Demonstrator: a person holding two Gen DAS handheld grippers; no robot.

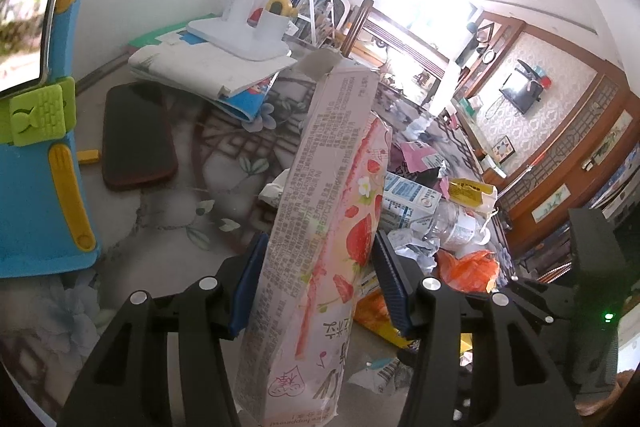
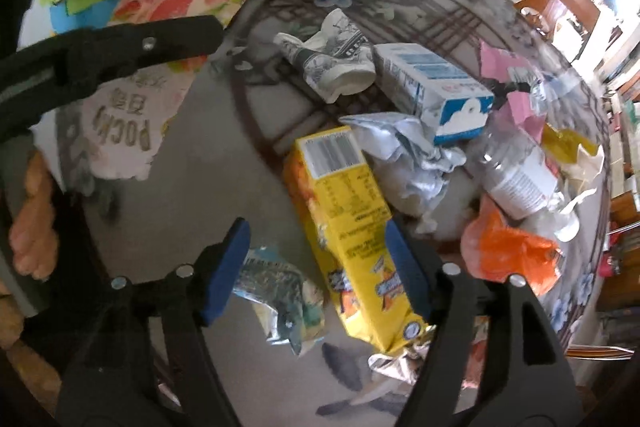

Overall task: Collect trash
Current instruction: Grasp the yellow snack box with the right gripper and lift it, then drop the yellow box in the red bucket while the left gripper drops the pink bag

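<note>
Grey marbled stone with a floral pattern forms the table (image 2: 208,195), which fills most of both frames and carries a heap of trash toward the right. In the left wrist view, the pink strawberry box (image 1: 320,227) runs from the bottom centre up to the middle of the frame, lifted and tilted, its torn top flap uppermost; the left gripper (image 1: 320,263) is clamped on it, 1 blue pad pressing each long side. The same box appears at the upper left of the right wrist view, crossed by a black arm of the left gripper. In the right wrist view, the right gripper (image 2: 316,267) sits at the bottom centre with its fingers spread wide and holding nothing; the yellow carton (image 2: 348,227) lies flat on the table between them, close to the right pad, though contact cannot be told. A crumpled foil wrapper (image 2: 280,291) lies just beside the carton at the lower centre. Right of centre lie a blue-and-white milk carton (image 2: 432,87), crumpled silver paper (image 2: 408,155), a clear plastic bottle (image 2: 520,179) and an orange bag (image 2: 508,251). A dark phone (image 1: 136,139) rests at the left middle of the left wrist view.
</note>
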